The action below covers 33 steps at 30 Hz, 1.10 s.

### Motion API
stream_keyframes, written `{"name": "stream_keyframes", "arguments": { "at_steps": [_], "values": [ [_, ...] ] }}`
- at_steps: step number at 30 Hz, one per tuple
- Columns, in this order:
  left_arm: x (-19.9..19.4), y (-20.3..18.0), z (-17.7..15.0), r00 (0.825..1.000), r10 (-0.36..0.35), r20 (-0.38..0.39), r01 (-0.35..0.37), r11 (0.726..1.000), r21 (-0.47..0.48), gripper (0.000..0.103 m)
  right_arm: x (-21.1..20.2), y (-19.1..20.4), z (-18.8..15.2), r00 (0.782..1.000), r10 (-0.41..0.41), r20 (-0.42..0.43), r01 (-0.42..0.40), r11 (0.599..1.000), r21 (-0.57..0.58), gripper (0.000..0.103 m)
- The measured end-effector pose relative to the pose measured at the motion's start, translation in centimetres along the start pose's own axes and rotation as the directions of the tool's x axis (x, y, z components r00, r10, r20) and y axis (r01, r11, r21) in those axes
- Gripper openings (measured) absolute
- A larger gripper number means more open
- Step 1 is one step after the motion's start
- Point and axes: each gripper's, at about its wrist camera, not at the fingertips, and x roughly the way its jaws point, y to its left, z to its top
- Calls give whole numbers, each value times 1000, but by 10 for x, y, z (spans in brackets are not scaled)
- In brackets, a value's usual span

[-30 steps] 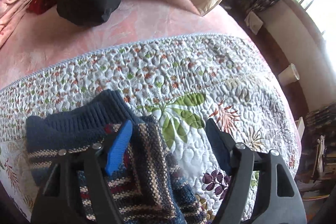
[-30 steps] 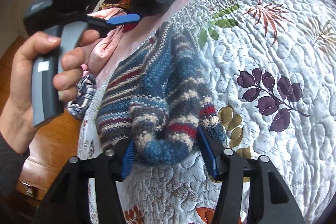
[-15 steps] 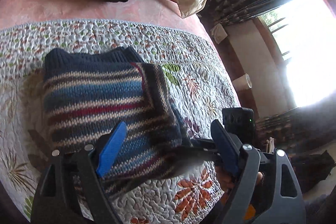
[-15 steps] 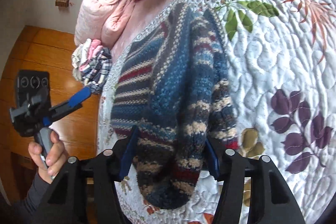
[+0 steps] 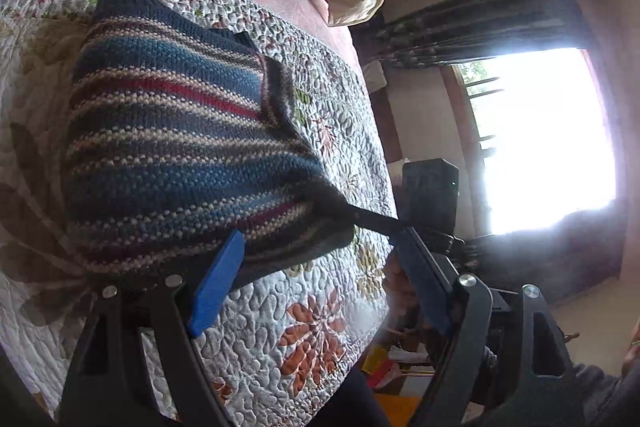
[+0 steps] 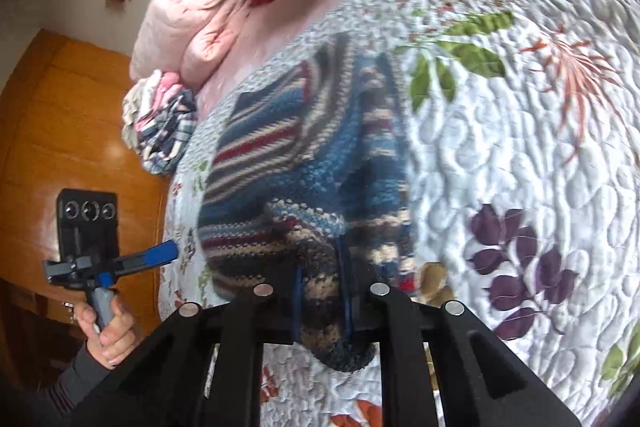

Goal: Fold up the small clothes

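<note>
Off the bed's left edge, over the wooden floor (image 6: 60, 115), the left gripper (image 5: 316, 283) hangs with its blue pads spread wide and nothing between them — a hand (image 6: 108, 327) holds its handle, well apart from the work. To its right the striped knitted sweater (image 6: 296, 167) lies on the floral quilt (image 6: 500, 155), already doubled over, its long axis running from the near edge of the bed away toward the pillows. The near end of that bundle is pinched in the right gripper (image 6: 322, 291), whose pads have closed narrow on a thick fold of knit, so the right arm is plainly the nearer one; I judge the next fold goes away from it, along the length. Beyond lie a pink comforter (image 6: 192, 23) and a bright window (image 5: 548, 139).
</note>
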Motion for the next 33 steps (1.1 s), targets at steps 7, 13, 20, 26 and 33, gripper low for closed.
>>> {"name": "stream_keyframes", "arguments": {
  "at_steps": [7, 13, 20, 26, 33],
  "values": [
    [45, 44, -10, 993, -29, -114, 17, 994, -106, 75, 10, 2, -2, 997, -11, -72, 8, 1000, -30, 21],
    [62, 54, -15, 990, 1, -138, -17, 994, -109, 73, 30, 23, 30, 994, 39, -101, -43, 998, -37, 68],
    [35, 8, -2, 995, -96, -32, 96, 995, -3, 72, 36, -16, 27, 997, -58, -41, 59, 998, 35, 18],
    [71, 41, 11, 992, 28, -121, -36, 997, -65, 63, 9, 10, 51, 1000, 0, 11, 0, 1000, -4, 63],
    [83, 54, 4, 988, 49, -147, -63, 994, -93, 51, 56, 15, 98, 988, -146, -44, 144, 988, -54, 11]
  ]
}}
